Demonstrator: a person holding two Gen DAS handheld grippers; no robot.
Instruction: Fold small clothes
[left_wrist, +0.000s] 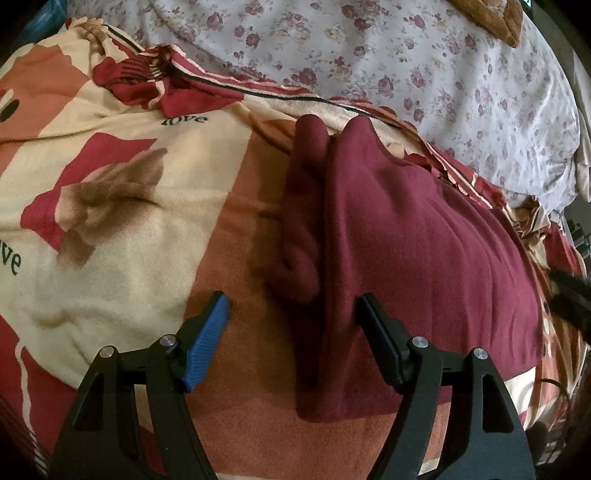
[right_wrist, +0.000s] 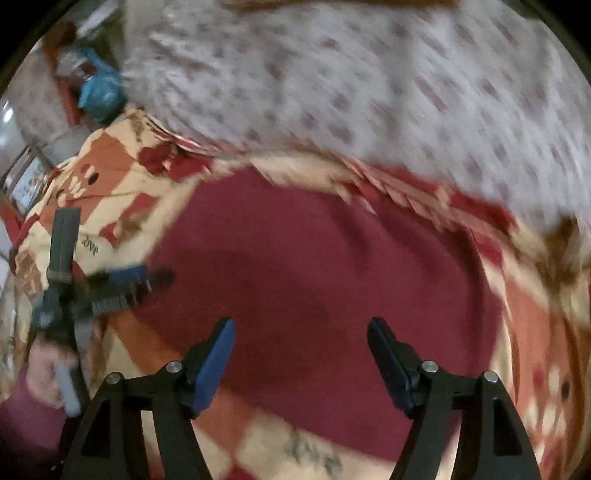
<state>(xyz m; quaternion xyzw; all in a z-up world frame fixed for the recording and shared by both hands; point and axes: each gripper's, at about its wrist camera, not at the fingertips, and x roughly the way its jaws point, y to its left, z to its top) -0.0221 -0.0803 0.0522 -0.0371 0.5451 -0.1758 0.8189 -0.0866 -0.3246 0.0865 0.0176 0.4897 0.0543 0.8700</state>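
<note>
Two claws, left claw (left_wrist: 293, 325) and right claw (right_wrist: 301, 350), both gaping empty, over soft maroon fleece garment (left_wrist: 424, 236), folded, on patterned blanket (left_wrist: 110, 229).

Dim, warm indoor light. Left wrist view sharp, soft shadows beside the maroon garment (left_wrist: 424, 240). Right wrist view smeared by motion blur. Fisheye bending, black vignetted corners.
</note>
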